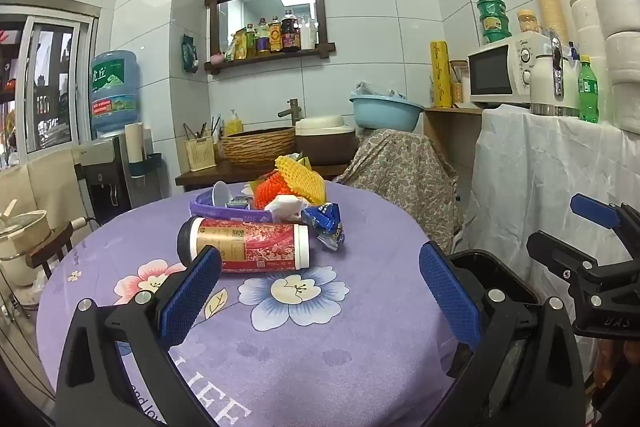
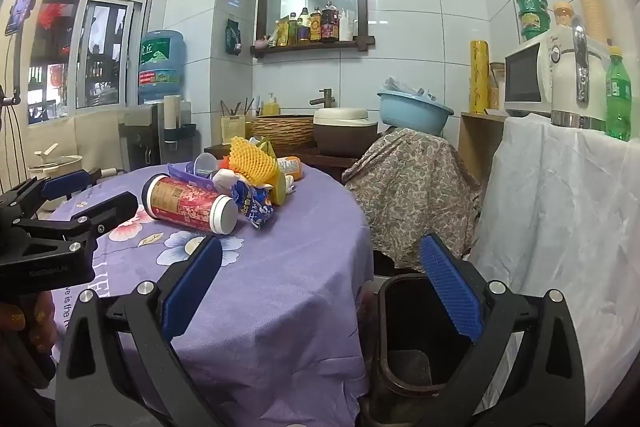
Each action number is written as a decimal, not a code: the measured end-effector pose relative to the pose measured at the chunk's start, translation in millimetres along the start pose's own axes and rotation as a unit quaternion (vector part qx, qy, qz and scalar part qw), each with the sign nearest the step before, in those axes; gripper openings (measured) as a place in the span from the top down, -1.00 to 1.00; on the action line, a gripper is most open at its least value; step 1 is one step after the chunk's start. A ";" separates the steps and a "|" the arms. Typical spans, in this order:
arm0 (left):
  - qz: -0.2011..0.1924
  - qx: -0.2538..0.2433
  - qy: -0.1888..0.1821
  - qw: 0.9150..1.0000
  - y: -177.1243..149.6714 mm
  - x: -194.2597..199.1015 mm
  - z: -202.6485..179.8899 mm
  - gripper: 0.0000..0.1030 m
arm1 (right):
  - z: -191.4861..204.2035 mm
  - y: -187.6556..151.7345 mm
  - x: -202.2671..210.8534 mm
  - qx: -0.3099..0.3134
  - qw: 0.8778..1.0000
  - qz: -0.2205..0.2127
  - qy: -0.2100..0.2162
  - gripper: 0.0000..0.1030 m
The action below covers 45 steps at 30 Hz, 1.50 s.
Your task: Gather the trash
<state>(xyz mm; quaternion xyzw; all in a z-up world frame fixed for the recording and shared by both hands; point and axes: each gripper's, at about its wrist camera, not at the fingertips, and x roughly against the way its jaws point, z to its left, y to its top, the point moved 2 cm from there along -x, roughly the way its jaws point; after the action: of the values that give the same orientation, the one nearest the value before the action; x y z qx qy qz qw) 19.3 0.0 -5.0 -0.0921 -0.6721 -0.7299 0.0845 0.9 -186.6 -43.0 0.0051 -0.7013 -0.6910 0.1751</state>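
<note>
A pile of trash lies at the far middle of the round table with a purple flowered cloth (image 1: 320,355) (image 2: 280,287). Nearest in the pile is a red canister (image 1: 244,245) (image 2: 190,205) on its side. Behind it are a crumpled blue wrapper (image 1: 326,223) (image 2: 256,205), a yellow foam net (image 1: 302,177) (image 2: 254,159), an orange foam net (image 1: 270,193), white tissue (image 1: 286,207) and a purple carton (image 1: 228,213). A black bin (image 2: 412,327) (image 1: 500,279) stands on the floor right of the table. My left gripper (image 1: 320,291) (image 2: 92,195) is open just short of the canister. My right gripper (image 2: 320,287) (image 1: 572,231) is open above the table edge and bin.
A chair draped in patterned cloth (image 2: 412,187) stands behind the bin, with a blue basin (image 2: 414,113) above it. At right, a white-draped cabinet (image 2: 560,227) carries a microwave (image 2: 532,75), kettle and green bottle (image 2: 618,99). A water dispenser (image 1: 114,91) and sink counter (image 1: 256,147) lie beyond the table.
</note>
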 end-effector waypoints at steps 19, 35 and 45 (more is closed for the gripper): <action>-0.001 0.005 -0.008 1.000 -1.5 3.5 -0.1 -0.90 | -1.8 -4.2 0.1 -0.008 1.000 0.001 -0.006 -0.90; 0.000 0.006 -0.008 1.000 -4.2 3.0 0.9 -0.90 | -1.1 -5.2 1.4 -0.008 1.000 0.002 -0.007 -0.90; 0.001 0.006 -0.008 1.000 -4.6 3.1 0.8 -0.90 | -1.2 -5.2 1.1 -0.009 1.000 0.003 -0.007 -0.90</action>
<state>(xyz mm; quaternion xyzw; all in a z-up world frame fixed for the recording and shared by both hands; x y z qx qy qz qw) 15.3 1.2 -8.6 -0.0981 -0.6771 -0.7249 0.0804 -1.0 -188.2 -47.7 -0.0033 -0.6966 -0.6966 0.1718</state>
